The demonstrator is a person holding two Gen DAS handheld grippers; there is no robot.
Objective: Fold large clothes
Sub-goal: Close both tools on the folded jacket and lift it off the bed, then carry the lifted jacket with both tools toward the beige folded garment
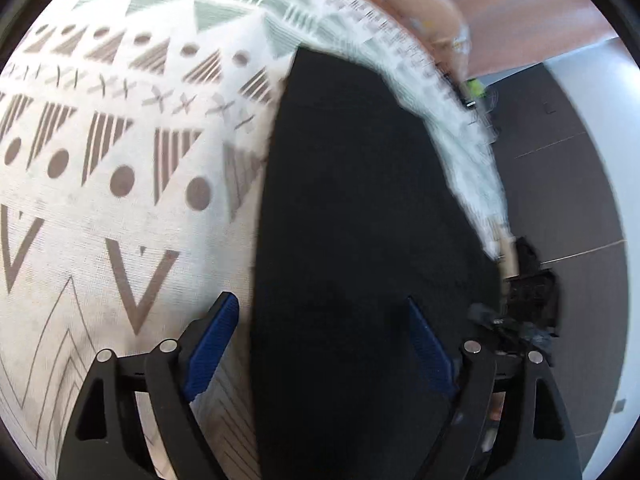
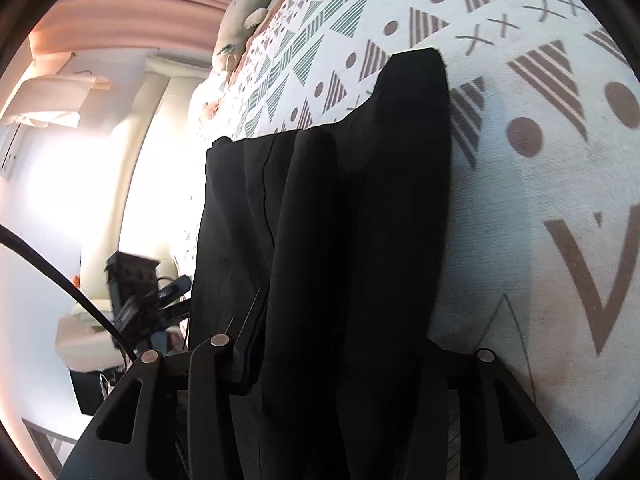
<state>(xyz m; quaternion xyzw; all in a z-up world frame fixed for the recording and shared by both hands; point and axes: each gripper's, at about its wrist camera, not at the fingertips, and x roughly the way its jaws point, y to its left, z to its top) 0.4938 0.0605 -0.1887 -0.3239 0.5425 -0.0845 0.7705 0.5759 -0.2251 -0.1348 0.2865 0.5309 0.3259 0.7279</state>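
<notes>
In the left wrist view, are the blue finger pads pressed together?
No: the left gripper's blue pads stand wide apart over the black garment.

The patterned bedspread (image 1: 100, 200) lies flat and bare to one side of the black garment (image 1: 360, 220), giving a claw open room to pass over the bed there. On the garment's other side the bed edge drops to dark floor (image 1: 560, 200), where a dark pile of gear (image 1: 532, 296) stands close by. In the right wrist view, raised folds of the garment fill the middle, and soft toys (image 2: 244, 12) line the far edge.
</notes>
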